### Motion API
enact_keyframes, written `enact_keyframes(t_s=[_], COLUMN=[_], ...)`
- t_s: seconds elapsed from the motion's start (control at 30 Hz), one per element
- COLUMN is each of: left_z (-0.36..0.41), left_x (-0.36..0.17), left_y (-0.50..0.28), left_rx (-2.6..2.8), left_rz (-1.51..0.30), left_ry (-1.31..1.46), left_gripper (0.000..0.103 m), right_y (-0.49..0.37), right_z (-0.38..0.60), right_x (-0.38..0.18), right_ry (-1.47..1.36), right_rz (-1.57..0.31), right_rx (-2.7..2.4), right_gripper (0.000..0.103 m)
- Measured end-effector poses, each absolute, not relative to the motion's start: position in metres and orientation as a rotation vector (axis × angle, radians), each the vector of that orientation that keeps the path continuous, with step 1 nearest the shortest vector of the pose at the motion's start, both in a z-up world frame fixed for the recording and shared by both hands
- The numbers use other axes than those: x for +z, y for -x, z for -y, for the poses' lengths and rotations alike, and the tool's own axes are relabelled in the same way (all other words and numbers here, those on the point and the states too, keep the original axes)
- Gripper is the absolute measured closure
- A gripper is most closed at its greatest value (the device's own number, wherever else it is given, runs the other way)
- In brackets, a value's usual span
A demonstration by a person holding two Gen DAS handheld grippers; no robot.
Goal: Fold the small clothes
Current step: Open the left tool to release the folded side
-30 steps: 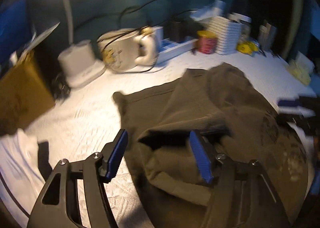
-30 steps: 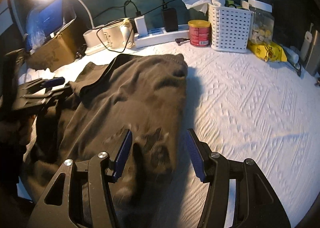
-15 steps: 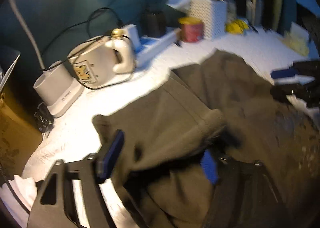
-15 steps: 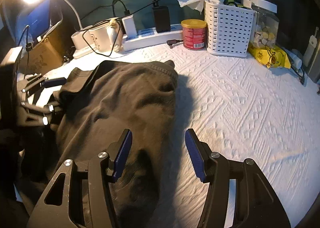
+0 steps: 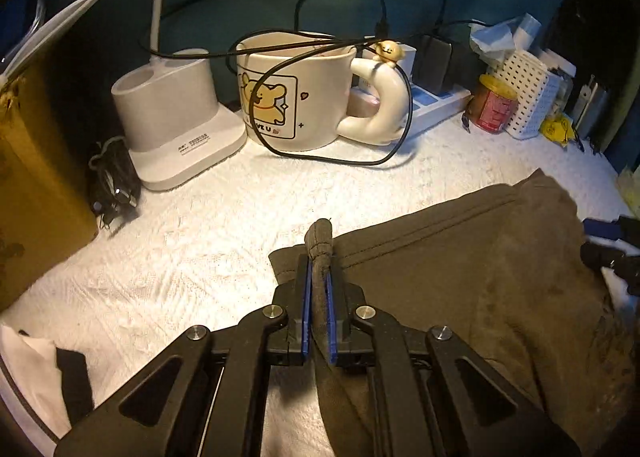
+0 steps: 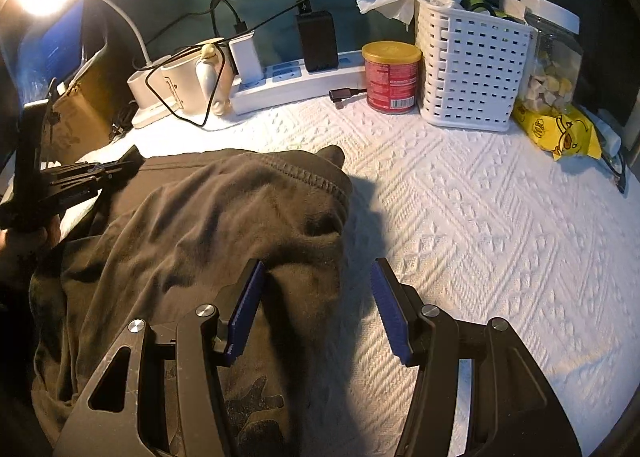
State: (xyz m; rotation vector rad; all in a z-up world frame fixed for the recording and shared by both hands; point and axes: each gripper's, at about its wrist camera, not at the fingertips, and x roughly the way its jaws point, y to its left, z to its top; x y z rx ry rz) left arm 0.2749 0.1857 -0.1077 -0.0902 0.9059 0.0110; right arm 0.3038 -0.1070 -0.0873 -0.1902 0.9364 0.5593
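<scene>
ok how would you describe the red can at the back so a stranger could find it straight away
Look along the back edge of the white textured cloth, where a white power strip runs by the wall. Just right of its end stands the red can, close beside a white lattice basket. It is the only short round tin there, red with a gold lid.

The dark garment (image 6: 224,217) is soft, matt brown cloth with stitched hems, lying on a white tablecloth (image 6: 480,217) of rough, raised woven pattern. Both grippers' frames are matt black plastic with shiny metal rivets (their pads (image 5: 306,297) a ribbed blue). The mug (image 5: 292,97) is glossy cream ceramic, the basket (image 6: 472,69) smooth white plastic lattice, and the red can (image 6: 391,77) has a glossy gold lid.
</scene>
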Motion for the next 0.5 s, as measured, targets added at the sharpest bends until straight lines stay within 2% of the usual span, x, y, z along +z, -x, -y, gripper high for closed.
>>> enact_keyframes(t_s=[0.23, 0.3, 0.33, 0.37, 0.4, 0.43, 0.47, 0.5], left_z=[-0.192, -0.19, -0.189, -0.188, -0.186, -0.185, -0.184, -0.183], left_x=[-0.093, -0.087, -0.083, -0.08, -0.077, -0.073, -0.071, -0.069], left_y=[-0.251, -0.239, -0.231, -0.226, -0.218, -0.21, -0.204, -0.198], left_rx=[0.022, 0.008, 0.005, 0.004, 0.003, 0.002, 0.002, 0.001], left_rz=[-0.91, -0.903, -0.897, -0.891, -0.88, -0.87, -0.863, -0.856], left_ry=[0.171, 0.18, 0.181, 0.184, 0.193, 0.2, 0.205, 0.209], left_gripper=[0.097, 0.093, 0.084, 0.069, 0.065, 0.055, 0.05, 0.05], right_y=[-0.292, -0.286, -0.283, -0.28, -0.275, -0.272, -0.267, -0.262], right_z=[0.115, 0.118, 0.12, 0.122, 0.124, 0.125, 0.127, 0.129], right_x=[-0.079, -0.077, -0.075, -0.073, -0.071, -0.069, -0.068, -0.066], right_ry=[0.188, 0.184, 0.183, 0.182, 0.181, 0.18, 0.18, 0.179], right_rz=[-0.925, -0.922, -0.919, -0.916, -0.912, -0.909, -0.905, -0.901], right_rx=[0.546, 0.542, 0.54, 0.538, 0.536, 0.535, 0.534, 0.534], right_gripper=[0.045, 0.045, 0.045, 0.045, 0.045, 0.045, 0.045, 0.045])
